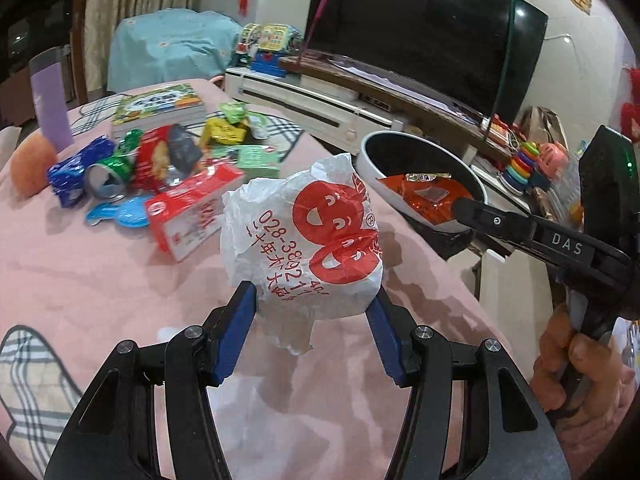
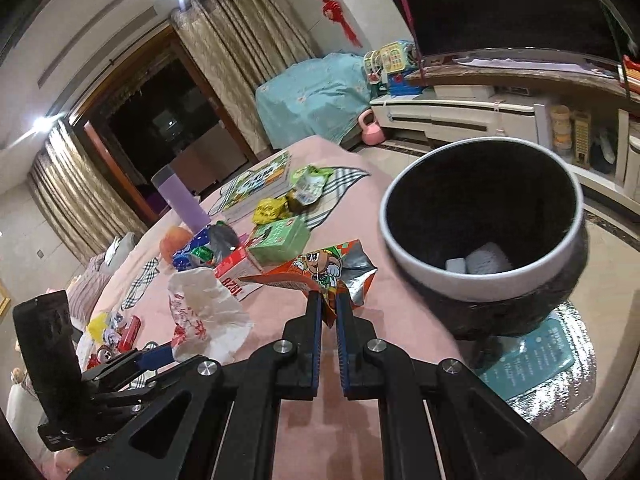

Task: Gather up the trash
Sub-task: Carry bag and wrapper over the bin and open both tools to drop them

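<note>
My left gripper [image 1: 314, 296] is shut on a crumpled white paper bag [image 1: 304, 240] with red print, held above the pink tablecloth. It also shows in the right wrist view [image 2: 204, 308]. My right gripper [image 2: 329, 298] is shut on an orange snack wrapper [image 2: 320, 268] with a cartoon figure, held beside the round bin [image 2: 404, 248] with a white rim and black inside. In the left wrist view the wrapper [image 1: 428, 196] hangs over the bin [image 1: 370, 164]. A pile of trash lies on the table: a red-white carton [image 1: 192, 216], green can [image 1: 116, 172], blue wrapper [image 1: 72, 172], yellow wrapper [image 1: 224, 130].
A purple cup [image 1: 50, 104], an orange fruit [image 1: 32, 164] and a stack of books [image 1: 160, 108] stand at the table's far side. A green box [image 2: 280, 238] lies near the trash. The bin holds white scraps [image 2: 480, 262]. A TV stand [image 1: 320, 100] lies beyond.
</note>
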